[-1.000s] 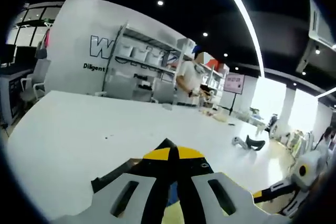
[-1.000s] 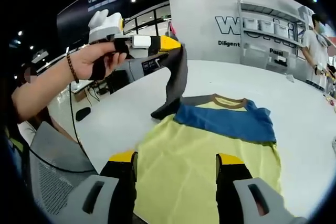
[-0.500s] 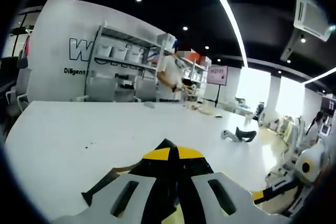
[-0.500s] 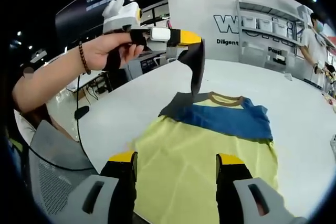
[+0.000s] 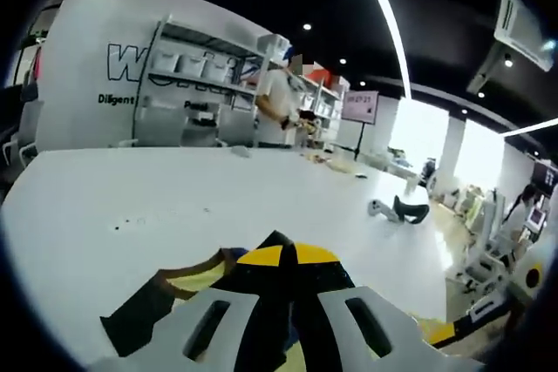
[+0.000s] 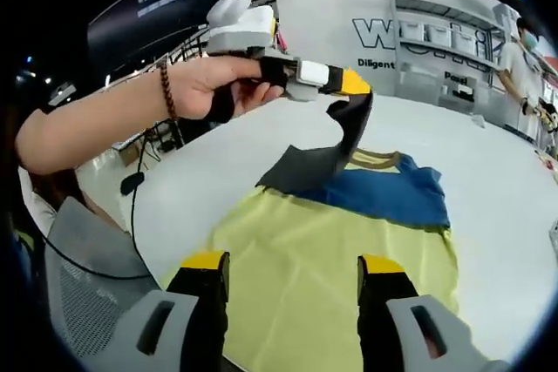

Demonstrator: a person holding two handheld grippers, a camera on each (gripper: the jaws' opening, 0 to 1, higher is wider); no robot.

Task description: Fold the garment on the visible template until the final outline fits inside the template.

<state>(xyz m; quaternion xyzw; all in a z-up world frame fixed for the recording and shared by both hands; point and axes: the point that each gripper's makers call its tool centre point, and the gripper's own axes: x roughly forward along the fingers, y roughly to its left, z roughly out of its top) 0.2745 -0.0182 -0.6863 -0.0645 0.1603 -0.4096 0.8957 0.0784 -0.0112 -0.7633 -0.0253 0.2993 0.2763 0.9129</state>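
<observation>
Right gripper view: garment [image 6: 349,241] lay spread flat on white counter [image 6: 506,215], yellow body nearest, blue band and collar beyond. Left gripper [image 6: 356,86], clenched on dark sleeve [image 6: 336,150], lifted it inward over blue band. Right gripper [image 6: 292,272] hovered released above yellow hem. Judged early: first sleeve fold under way, other sleeve and body folds left. Template outline not discernible. No containers seen.
</observation>
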